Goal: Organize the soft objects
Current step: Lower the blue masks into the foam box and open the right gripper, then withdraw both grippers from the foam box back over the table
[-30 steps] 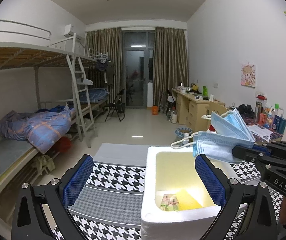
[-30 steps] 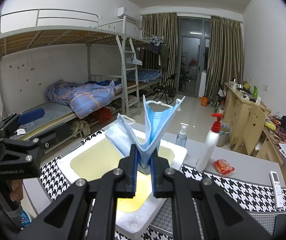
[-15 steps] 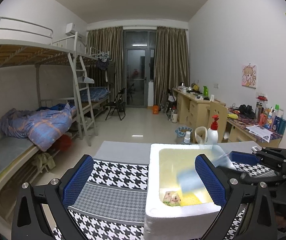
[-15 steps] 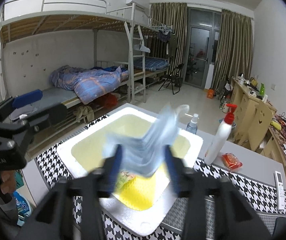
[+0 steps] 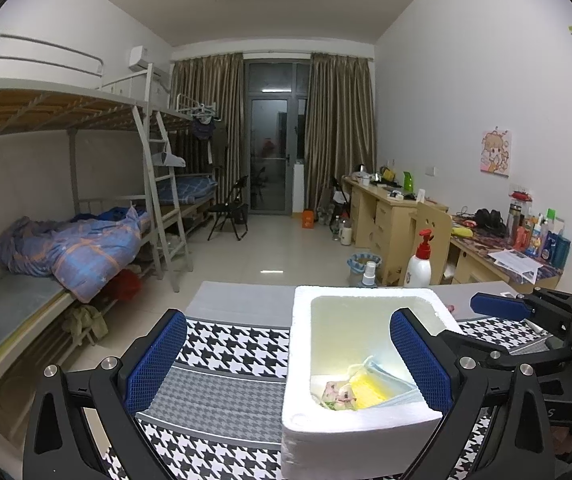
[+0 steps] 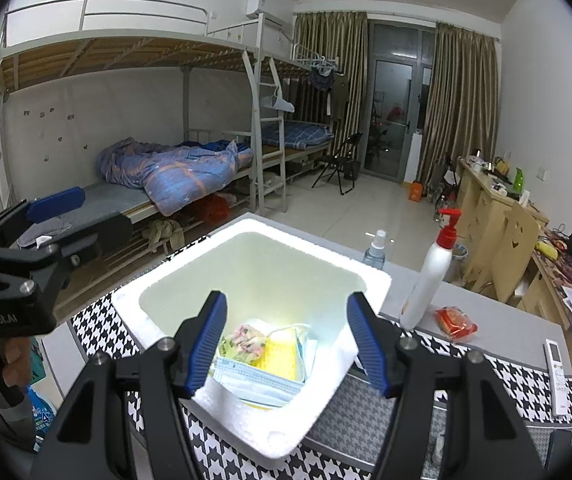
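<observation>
A white foam box [image 6: 173,320] [image 5: 350,436] stands on the houndstooth tablecloth. Inside it lie blue face masks [image 6: 257,380] [image 5: 386,374], a yellow sponge [image 6: 275,354] [image 5: 366,390] and a small flowered packet [image 6: 245,342] [image 5: 338,392]. My right gripper [image 6: 286,340] hovers open above the box, nothing between its blue pads, the masks loose below it. My left gripper [image 5: 288,360] is open and empty at the box's left side; its right finger overlaps the box.
A white pump bottle [image 6: 426,280] [image 5: 420,264], a small spray bottle [image 6: 376,250] and a red packet [image 6: 456,322] stand behind the box. A remote control [image 6: 558,376] lies at the right. A hand [image 6: 9,356] holds the left gripper's handle. Bunk beds, desks and chairs fill the room.
My right gripper was shut on the blue masks above the box; it opened, and the masks fell into the box. My left gripper stayed still.
</observation>
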Motion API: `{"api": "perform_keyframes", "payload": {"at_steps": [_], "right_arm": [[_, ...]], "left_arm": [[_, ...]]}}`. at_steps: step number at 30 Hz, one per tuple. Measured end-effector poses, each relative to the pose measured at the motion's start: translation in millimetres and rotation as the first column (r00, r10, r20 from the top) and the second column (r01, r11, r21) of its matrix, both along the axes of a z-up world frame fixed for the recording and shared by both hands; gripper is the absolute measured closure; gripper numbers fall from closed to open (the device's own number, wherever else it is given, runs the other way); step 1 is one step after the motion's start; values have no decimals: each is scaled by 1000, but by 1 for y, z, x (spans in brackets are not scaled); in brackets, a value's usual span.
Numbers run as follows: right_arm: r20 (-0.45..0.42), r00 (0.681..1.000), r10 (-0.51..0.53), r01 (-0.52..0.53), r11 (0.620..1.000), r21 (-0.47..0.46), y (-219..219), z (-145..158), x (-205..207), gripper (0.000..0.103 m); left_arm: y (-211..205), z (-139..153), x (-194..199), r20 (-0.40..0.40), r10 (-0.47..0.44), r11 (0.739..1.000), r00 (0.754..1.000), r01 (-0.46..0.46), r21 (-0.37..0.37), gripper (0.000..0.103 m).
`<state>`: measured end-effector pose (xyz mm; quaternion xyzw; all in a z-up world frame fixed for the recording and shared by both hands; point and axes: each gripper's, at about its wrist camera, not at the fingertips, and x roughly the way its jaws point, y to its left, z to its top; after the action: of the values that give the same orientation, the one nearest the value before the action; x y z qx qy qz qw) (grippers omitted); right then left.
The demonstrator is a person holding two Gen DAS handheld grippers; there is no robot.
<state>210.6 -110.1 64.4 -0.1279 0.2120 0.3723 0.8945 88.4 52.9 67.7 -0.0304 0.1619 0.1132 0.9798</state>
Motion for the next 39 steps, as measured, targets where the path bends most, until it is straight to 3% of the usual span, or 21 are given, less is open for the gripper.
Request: {"api": "perform_keyframes", "payload": {"at_steps": [9,21,39], "right_arm": [[2,1000,-11,11,1000,28,-13,3,-2,34],[60,997,-44,38,994,100,-30,10,-9,9],[74,991,-110,97,982,161,-66,16,-13,8]], "left_arm": [[-11,2,0,4,-12,1000,1000,12,15,1],[-26,6,-6,18,-35,999,999,35,22,1],[-50,12,-10,40,-99,994,994,97,43,1]]}}
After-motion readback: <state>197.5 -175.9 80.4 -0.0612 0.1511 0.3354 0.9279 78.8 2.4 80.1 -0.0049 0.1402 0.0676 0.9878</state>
